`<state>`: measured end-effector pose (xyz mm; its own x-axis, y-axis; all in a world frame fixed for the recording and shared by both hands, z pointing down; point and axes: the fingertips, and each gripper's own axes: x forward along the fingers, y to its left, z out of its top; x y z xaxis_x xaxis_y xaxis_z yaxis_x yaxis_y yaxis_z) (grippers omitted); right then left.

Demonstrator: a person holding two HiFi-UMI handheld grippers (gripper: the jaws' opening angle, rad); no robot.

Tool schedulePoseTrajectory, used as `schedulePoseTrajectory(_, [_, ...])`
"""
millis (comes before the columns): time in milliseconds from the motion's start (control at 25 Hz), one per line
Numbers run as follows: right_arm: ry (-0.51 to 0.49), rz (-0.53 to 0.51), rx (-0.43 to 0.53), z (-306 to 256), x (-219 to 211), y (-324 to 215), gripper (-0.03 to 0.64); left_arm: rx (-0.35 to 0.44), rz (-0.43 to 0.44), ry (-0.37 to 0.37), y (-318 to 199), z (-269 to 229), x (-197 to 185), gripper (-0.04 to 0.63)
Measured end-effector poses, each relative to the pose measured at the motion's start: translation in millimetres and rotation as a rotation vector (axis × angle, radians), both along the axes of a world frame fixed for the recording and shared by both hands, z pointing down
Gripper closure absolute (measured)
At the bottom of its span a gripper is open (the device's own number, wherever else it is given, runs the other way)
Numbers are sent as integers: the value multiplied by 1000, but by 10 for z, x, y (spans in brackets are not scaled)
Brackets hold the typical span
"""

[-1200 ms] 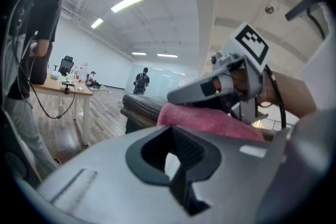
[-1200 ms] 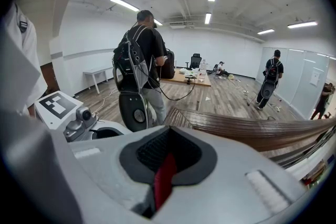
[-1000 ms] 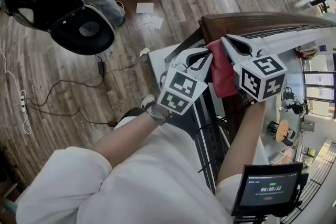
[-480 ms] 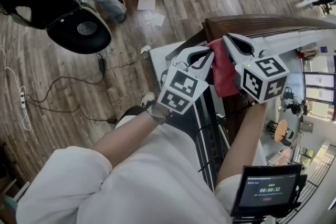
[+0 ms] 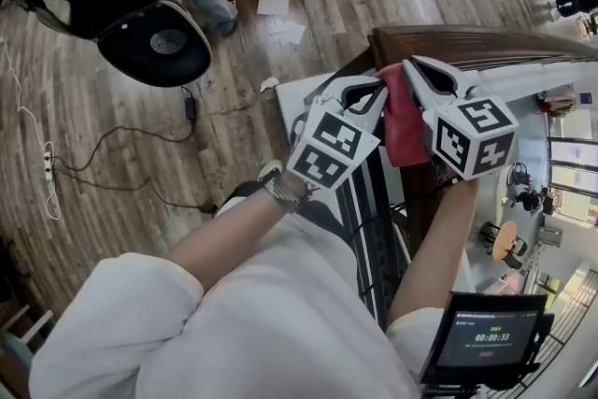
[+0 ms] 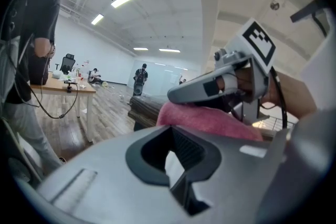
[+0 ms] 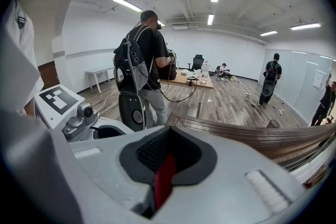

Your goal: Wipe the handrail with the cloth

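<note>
A red cloth (image 5: pixel 402 126) lay draped over the near end of the wooden handrail (image 5: pixel 467 42), one fold pinched in the closed jaws of the right gripper (image 5: pixel 411 68). The left gripper (image 5: pixel 377 93), jaws together with nothing visible between them, sat just beside the cloth's edge. The cloth looked light, soft and limp, and likely to bunch or slide on the polished wood. A grip on a thick fold, pressed flat to the rail's top, seemed the surest hold.
</note>
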<state>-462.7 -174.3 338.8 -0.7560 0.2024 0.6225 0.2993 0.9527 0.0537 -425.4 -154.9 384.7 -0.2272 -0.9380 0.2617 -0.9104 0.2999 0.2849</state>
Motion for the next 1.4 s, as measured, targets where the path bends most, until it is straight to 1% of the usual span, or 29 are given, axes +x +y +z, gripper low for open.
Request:
schedulePoseTrajectory(240, [-10, -6, -11, 24, 20, 75, 614, -17, -13, 6, 66, 47, -13, 592])
schedulePoseTrajectory(400, [-23, -12, -8, -32, 113, 107, 612, -9, -37, -1, 99, 4, 54, 592])
schedulePoseTrajectory(600, [-26, -4, -28, -109, 323, 89, 614, -38, -3, -12, 93, -51, 326, 592])
schedulePoseTrajectory(720, [-23, -5, -21, -75, 353, 102, 614, -51, -4, -19, 103, -23, 346, 592])
schedulePoseTrajectory(1000, [-7, -16, 18, 47, 407, 93, 614, -50, -4, -13, 65, 80, 405, 592])
schedulePoseTrajectory(1400, [-9, -15, 15, 48, 537, 71, 612, -55, 7, -17, 47, 88, 539, 592])
